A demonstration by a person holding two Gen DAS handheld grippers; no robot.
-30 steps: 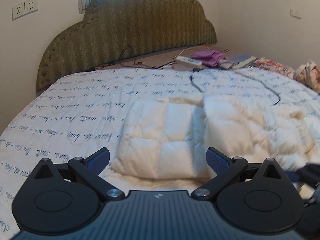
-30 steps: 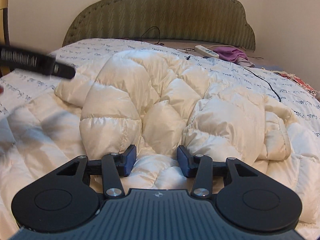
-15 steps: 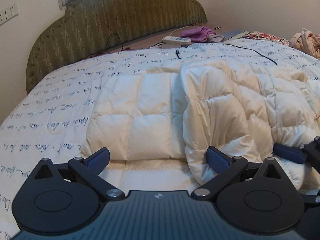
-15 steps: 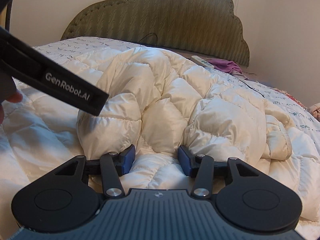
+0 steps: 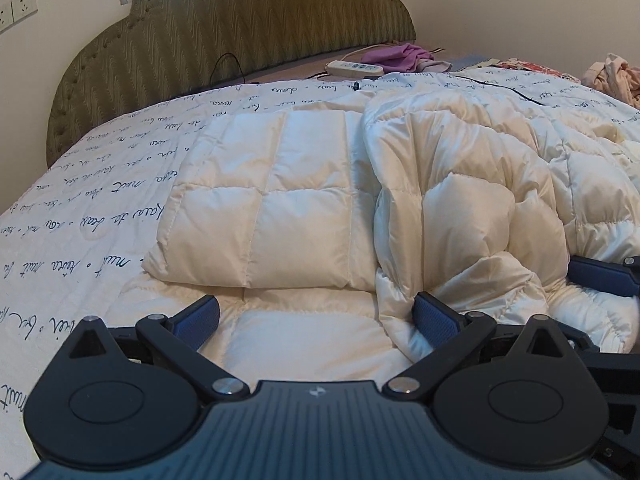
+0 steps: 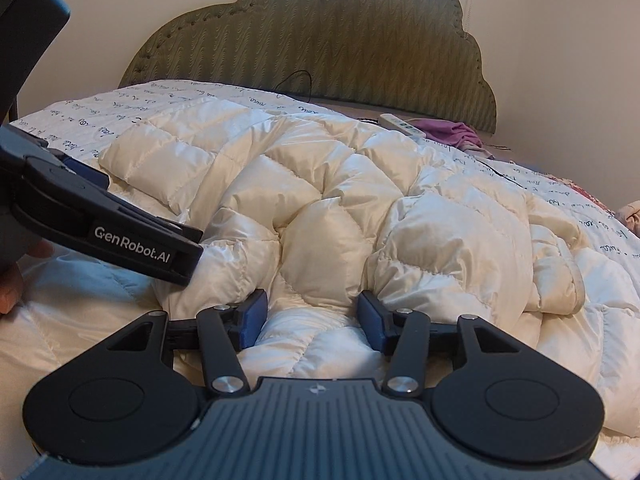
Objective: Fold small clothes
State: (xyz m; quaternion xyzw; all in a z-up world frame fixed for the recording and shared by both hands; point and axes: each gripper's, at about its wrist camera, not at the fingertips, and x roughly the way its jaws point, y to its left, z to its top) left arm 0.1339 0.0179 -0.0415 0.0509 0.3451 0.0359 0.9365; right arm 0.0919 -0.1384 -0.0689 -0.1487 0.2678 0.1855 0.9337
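Soft window daylight, sharp focus, fisheye bending and dark vignette at corners

Both wrist views low, close over the jacket (image 5: 460, 184), facing the headboard (image 6: 320, 48)

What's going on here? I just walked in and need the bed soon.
A person holding two claws is folding a cream quilted down jacket on the script-printed white bedspread. One part lies flat while a bunched section is heaped beside it. The left claw is wide open at the jacket's near edge; the right claw is open too, its fingers pressed against the puffy heap. The fold is unfinished.
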